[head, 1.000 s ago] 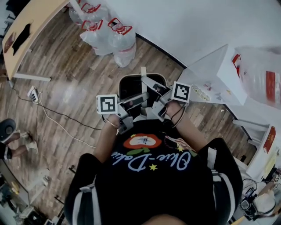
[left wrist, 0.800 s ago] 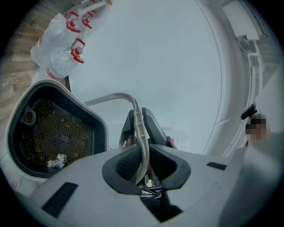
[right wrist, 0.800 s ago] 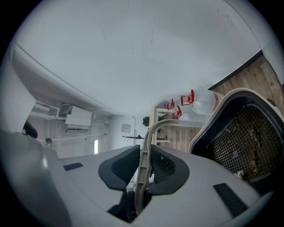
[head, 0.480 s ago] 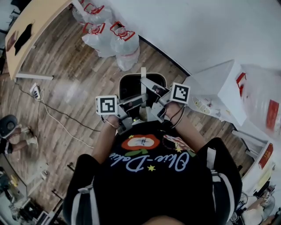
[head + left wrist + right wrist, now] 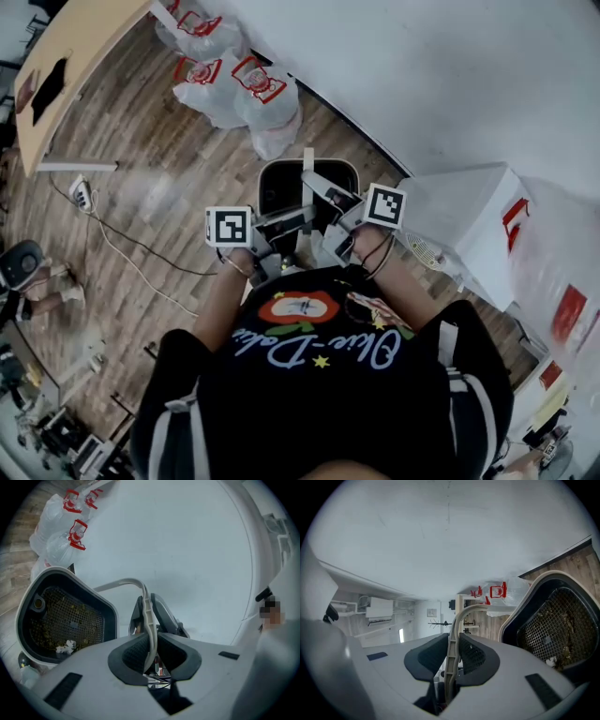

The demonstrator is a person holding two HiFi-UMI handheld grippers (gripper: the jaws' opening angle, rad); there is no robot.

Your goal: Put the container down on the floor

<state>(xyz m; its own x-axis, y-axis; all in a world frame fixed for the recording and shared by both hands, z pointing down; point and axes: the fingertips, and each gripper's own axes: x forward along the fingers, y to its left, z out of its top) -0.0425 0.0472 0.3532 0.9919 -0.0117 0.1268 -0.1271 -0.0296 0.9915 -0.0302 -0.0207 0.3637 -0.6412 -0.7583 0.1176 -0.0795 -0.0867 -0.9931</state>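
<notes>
The left hand-held gripper [image 5: 150, 654] and right hand-held gripper [image 5: 451, 657] are each clamped on the thin handle [image 5: 145, 613]. The container [image 5: 281, 185] hangs just beyond both, apparently clear of the floor [image 5: 155, 155]. Lowering and release are not yet done.

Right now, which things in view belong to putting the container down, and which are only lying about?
For the job:
container
handle
left gripper, shut on handle
right gripper, shut on handle
floor

Lying about:
bagged bottles
table
cable
power strip
white cabinet
</notes>
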